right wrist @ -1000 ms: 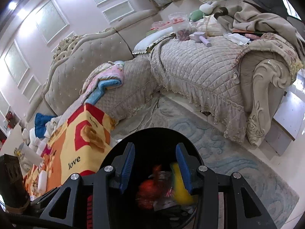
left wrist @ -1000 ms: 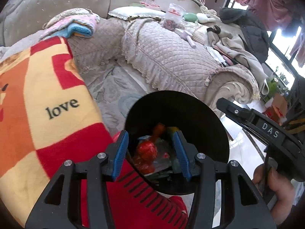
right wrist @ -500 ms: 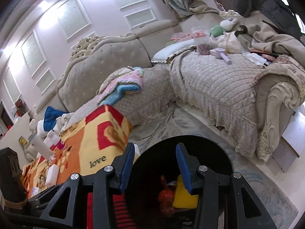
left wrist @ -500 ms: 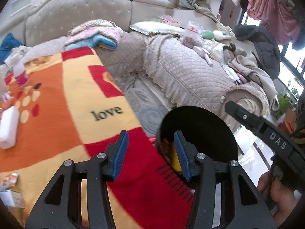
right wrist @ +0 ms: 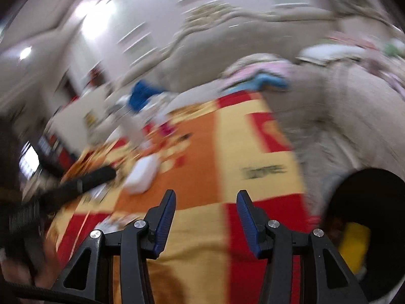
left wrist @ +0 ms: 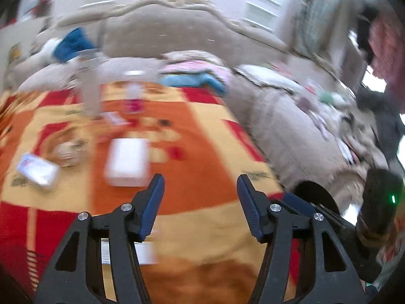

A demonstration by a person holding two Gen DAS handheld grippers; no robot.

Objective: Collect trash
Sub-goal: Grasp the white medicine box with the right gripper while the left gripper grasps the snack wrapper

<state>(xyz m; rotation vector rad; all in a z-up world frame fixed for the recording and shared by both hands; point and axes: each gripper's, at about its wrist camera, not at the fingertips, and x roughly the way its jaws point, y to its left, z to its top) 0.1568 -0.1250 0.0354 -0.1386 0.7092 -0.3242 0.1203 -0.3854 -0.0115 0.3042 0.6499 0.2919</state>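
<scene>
2 tools gape with nothing between their blades: left tool (left wrist: pixel 200 197), right tool (right wrist: pixel 205 214). On the blanket-covered bench (left wrist: pixel 202 157), a white packet (left wrist: pixel 126 162) lies just beyond the left tool; it probably is light and crushable, best pinched across its narrow sides. The black bin (right wrist: pixel 367 202) sits beside the bench.

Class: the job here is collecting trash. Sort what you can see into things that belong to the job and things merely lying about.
Belongs to the job:
- black bin holding yellow trash
- white packet and small wrapper on the blanket
- left gripper, right gripper, both open

Lying about:
- sofa
- folded pink-and-blue blankets
- blue cloth
</scene>
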